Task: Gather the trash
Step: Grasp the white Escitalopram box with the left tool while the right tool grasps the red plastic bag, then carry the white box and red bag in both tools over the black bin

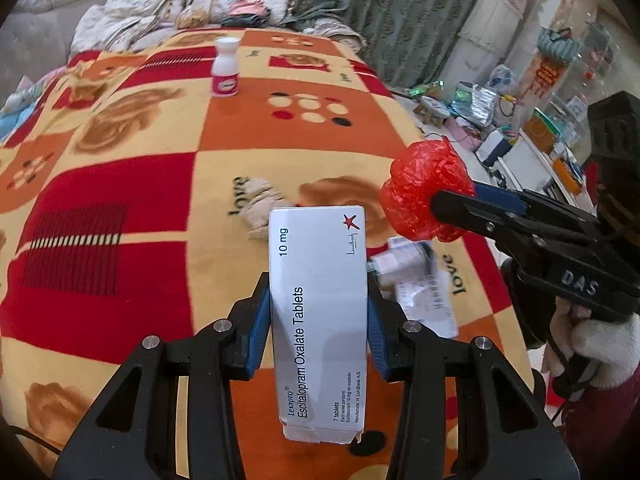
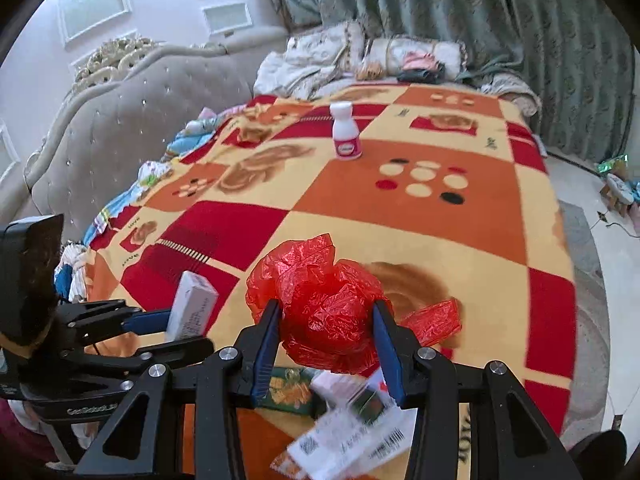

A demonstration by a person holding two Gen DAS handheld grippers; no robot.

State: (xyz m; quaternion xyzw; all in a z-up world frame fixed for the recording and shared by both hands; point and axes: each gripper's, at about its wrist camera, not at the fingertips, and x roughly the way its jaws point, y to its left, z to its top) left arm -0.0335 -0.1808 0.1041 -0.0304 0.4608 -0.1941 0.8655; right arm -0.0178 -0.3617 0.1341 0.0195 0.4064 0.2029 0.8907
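My left gripper [image 1: 319, 288] is shut on a white Lexapro tablet box [image 1: 318, 312], held above the blanket; the box also shows in the right wrist view [image 2: 192, 306]. My right gripper [image 2: 326, 312] is shut on a crumpled red plastic bag [image 2: 320, 304], seen in the left wrist view [image 1: 424, 190] to the right of the box. Under both lies a pile of paper and packaging trash [image 2: 344, 420], also seen in the left wrist view [image 1: 416, 280]. A crumpled tissue [image 1: 260, 206] lies past the box. A white bottle with a pink label [image 1: 226, 68] stands far back.
The bed is covered by a red, orange and cream blanket [image 1: 140, 168]. Pillows and folded bedding [image 2: 360, 60] lie at the far end by green curtains. A padded headboard [image 2: 120, 120] is on the left. Floor clutter [image 1: 480, 108] lies beyond the bed's right edge.
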